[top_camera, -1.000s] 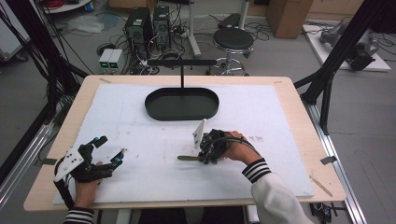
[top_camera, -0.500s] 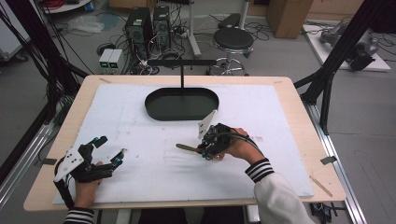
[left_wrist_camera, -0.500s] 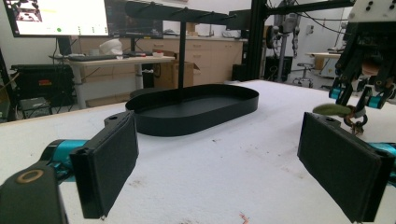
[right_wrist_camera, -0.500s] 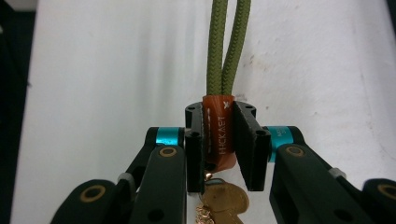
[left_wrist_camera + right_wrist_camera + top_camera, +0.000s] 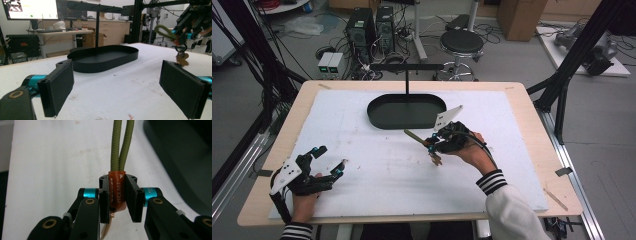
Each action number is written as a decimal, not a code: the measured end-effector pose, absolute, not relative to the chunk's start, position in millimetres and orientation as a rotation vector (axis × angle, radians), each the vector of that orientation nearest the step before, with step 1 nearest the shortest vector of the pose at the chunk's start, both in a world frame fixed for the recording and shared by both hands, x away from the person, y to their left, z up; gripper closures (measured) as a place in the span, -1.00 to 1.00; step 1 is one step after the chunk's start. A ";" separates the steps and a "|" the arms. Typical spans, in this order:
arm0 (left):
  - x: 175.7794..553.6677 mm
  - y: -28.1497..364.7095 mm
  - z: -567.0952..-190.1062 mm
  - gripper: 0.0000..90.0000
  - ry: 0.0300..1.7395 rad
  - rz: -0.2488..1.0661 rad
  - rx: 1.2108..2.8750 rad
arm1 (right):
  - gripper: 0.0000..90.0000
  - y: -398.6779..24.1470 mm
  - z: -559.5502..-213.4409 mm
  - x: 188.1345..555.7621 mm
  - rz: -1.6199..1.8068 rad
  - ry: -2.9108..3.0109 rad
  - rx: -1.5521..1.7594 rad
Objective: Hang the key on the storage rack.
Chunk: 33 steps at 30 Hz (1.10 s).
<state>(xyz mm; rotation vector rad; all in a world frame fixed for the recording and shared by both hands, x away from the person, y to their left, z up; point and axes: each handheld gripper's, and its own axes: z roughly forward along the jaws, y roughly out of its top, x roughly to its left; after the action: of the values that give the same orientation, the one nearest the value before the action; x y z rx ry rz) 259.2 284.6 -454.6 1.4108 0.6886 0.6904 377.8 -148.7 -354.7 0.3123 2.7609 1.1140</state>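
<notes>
The right gripper (image 5: pixel 117 197) has its jaws clamped on the orange-brown leather tab of a keychain (image 5: pixel 116 191), lifted above the white foam mat (image 5: pixel 377 165), just short of the black oval tray (image 5: pixel 406 111). Its olive woven cord loop (image 5: pixel 122 145) points toward the tray; a small metal ring and tag (image 5: pixel 181 53) dangle below. The pick-up looks done; hanging it on the stand's crossbar (image 5: pixel 407 66) seems left. The left gripper (image 5: pixel 328 162) rests apart, empty, near the mat's front-left edge.

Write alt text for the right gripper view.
The right gripper is clamped on the orange leather tab of an olive-green cord loop, held above the white foam table cover. A black oval tray lies at right.
</notes>
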 end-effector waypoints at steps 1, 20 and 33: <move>259.2 284.8 -454.6 -0.71 0.689 0.691 1.412 | 0.67 -150.2 -353.1 378.0 1.128 2.745 0.333; 259.1 284.8 -454.6 -0.71 0.688 0.693 1.411 | 0.66 -179.5 -337.0 391.4 1.314 2.361 0.704; 259.2 285.2 -454.6 -0.71 0.689 0.692 1.410 | 0.66 -186.3 -327.9 403.3 1.373 2.142 0.834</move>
<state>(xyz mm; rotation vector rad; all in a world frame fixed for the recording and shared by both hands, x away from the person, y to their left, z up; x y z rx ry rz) 259.2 285.2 -454.6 1.4103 0.6886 0.6920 403.3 -186.3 -327.9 0.8342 2.1421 1.3732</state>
